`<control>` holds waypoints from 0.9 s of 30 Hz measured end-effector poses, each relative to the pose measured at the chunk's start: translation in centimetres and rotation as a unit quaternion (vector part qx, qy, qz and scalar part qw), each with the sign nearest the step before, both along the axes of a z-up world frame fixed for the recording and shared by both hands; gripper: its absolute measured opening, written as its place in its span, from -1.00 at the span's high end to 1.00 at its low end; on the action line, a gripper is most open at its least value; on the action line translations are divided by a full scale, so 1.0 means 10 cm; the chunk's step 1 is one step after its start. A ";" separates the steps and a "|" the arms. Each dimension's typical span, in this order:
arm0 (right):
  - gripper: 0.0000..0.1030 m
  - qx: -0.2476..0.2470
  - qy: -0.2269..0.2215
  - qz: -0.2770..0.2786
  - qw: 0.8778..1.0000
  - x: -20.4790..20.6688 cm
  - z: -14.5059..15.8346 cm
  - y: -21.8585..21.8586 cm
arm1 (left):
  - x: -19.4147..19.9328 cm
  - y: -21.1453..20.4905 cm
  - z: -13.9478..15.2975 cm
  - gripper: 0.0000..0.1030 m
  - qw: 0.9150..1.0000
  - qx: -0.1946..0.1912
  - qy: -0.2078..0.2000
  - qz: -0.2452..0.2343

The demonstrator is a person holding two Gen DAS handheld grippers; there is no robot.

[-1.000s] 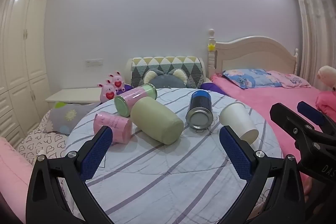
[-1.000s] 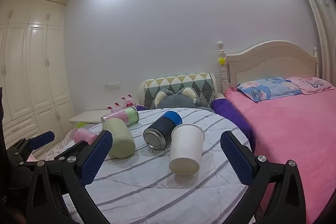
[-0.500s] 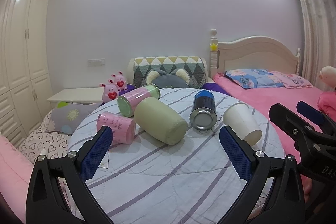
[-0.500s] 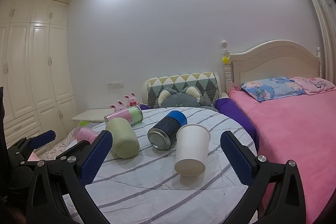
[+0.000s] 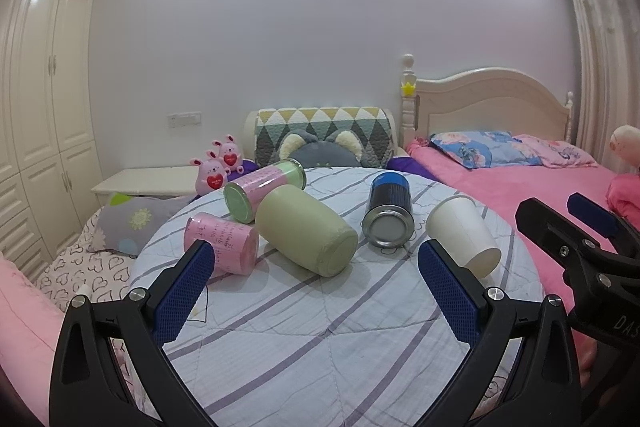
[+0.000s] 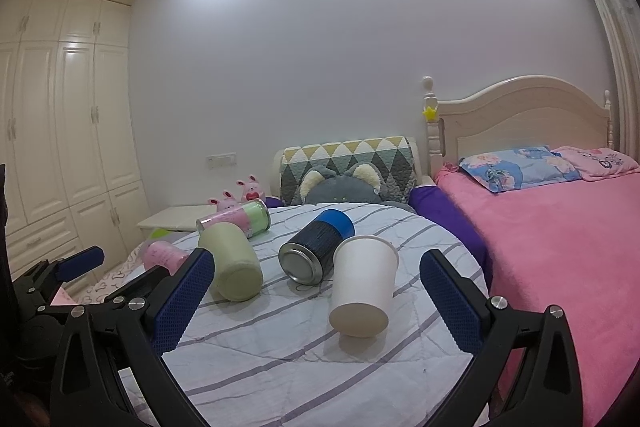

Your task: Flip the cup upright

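Note:
Several cups lie on their sides on a round table with a striped cloth (image 5: 320,327). A white paper cup (image 5: 462,237) lies at the right, its base toward me; it also shows in the right wrist view (image 6: 364,285). A pale green cup (image 5: 306,229) lies in the middle. A dark can with a blue cap (image 5: 388,215), a pink-and-green can (image 5: 264,189) and a pink cup (image 5: 222,245) lie around it. My left gripper (image 5: 316,291) is open and empty, short of the green cup. My right gripper (image 6: 316,299) is open and empty, short of the white cup.
A pink bed (image 6: 560,227) with a cream headboard stands right of the table. A patterned cushion and a grey plush (image 5: 320,147) sit behind it. Two pink bunny toys (image 5: 218,167) and a low white table are at back left. Cream wardrobes (image 6: 60,127) line the left wall.
Both grippers have drawn back and risen slightly, so the table and cups sit a little lower and farther in both views. The cups have not moved.

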State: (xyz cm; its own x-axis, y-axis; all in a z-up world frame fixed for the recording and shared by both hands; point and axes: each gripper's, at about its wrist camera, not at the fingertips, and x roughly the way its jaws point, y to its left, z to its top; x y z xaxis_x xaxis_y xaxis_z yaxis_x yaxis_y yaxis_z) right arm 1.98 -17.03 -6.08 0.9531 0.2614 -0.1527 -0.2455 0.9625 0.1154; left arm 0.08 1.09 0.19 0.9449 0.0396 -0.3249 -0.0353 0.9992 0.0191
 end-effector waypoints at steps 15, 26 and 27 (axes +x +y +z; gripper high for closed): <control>-1.00 -0.013 0.008 0.002 1.000 0.04 0.03 0.03 | 0.04 0.05 0.00 -1.00 1.000 0.002 0.002 0.006; -1.00 -0.028 0.045 0.012 0.999 0.24 0.10 0.14 | 0.21 0.22 -0.06 -1.00 0.999 -0.002 0.032 0.010; -1.00 -0.028 0.052 0.013 0.998 0.28 0.11 0.16 | 0.24 0.25 -0.06 -1.00 0.999 -0.004 0.037 0.009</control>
